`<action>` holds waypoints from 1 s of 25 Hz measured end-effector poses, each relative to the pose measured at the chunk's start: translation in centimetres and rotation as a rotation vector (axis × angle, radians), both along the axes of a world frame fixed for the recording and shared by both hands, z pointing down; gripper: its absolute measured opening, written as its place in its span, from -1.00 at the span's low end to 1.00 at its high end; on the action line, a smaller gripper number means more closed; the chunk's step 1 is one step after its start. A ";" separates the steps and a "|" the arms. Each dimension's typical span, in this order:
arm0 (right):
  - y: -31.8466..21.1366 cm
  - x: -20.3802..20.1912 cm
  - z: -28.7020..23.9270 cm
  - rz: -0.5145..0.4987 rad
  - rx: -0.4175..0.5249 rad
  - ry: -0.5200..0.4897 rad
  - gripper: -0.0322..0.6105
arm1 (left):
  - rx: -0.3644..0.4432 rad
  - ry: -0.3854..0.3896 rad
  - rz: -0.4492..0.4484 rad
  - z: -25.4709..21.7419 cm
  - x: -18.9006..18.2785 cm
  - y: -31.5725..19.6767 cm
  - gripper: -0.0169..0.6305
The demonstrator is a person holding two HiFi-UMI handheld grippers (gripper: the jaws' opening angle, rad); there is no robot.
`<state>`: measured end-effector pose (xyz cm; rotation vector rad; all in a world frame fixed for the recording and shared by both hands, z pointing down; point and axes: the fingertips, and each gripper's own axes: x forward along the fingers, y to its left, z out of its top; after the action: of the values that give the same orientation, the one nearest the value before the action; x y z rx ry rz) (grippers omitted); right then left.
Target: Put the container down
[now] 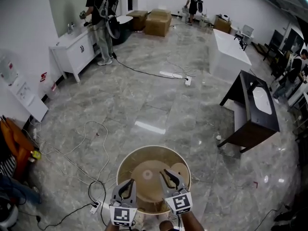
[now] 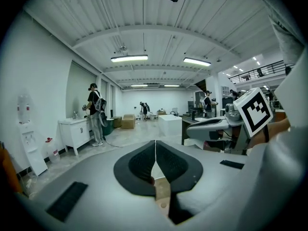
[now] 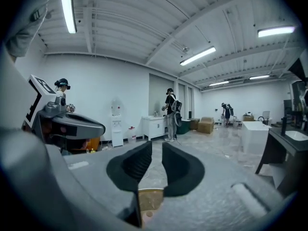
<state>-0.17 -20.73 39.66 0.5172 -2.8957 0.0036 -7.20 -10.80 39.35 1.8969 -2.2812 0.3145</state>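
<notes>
The left claw (image 2: 155,148) is pressed fully together, pads meeting, with nothing in it. The round tan container (image 1: 144,170) stands on the grey marble floor (image 1: 159,105), under both claws. The right claw (image 3: 157,150) has a narrow gap between its pads and is empty.

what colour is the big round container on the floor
Tan to light brown; the round container shows best in the head view.

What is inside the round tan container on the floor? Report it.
Inside the container: a tan bottom with a round raised centre and a paler patch at right. The left gripper and right gripper cover its near part.
</notes>
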 end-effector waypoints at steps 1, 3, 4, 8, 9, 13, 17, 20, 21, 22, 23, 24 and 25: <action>0.3 0.8 -0.5 0.019 0.001 -0.005 -0.70 | -0.001 -0.007 0.015 -0.4 0.5 0.3 -0.88; 0.9 2.3 -1.6 0.053 0.002 -0.017 -0.74 | -0.004 -0.022 0.045 -1.0 1.3 1.0 -0.88; 1.3 3.1 -2.2 0.070 0.006 -0.023 -0.75 | -0.005 -0.021 0.055 -1.3 1.8 1.2 -0.88; 2.6 5.9 -4.4 0.129 0.031 -0.045 -0.82 | 0.012 -0.011 0.090 -2.9 3.4 2.1 -0.88; 3.0 6.6 -4.8 0.142 0.038 -0.049 -0.82 | 0.017 -0.008 0.100 -3.4 3.8 2.3 -0.88; 4.4 9.1 -6.9 0.197 0.057 -0.047 -0.83 | 0.036 -0.012 0.157 -5.0 5.7 3.3 -0.88; 5.9 11.5 -7.8 0.256 0.070 -0.038 -0.88 | 0.038 -0.026 0.216 -5.8 7.3 4.8 -0.88; 7.8 12.7 -8.0 0.290 0.070 -0.028 -0.89 | 0.035 -0.002 0.247 -6.0 8.1 6.2 -0.88; 8.6 13.2 -8.0 0.302 0.067 -0.023 -0.89 | 0.034 0.006 0.257 -6.1 8.3 6.7 -0.88; 9.4 13.7 -8.0 0.314 0.065 -0.019 -0.89 | 0.034 0.008 0.266 -6.1 8.6 7.2 -0.88; 10.1 14.0 -8.0 0.324 0.065 -0.016 -0.89 | 0.034 0.008 0.273 -6.0 8.7 7.7 -0.88; 10.9 14.3 -7.9 0.333 0.065 -0.011 -0.89 | 0.033 0.008 0.280 -5.8 8.8 8.1 -0.88; 11.6 14.5 -7.8 0.341 0.064 -0.005 -0.89 | 0.030 0.011 0.287 -5.6 8.9 8.6 -0.88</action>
<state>14.38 -9.13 31.81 1.0151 -2.7811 -0.0369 1.67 -2.23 33.77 2.2367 -2.0151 0.3039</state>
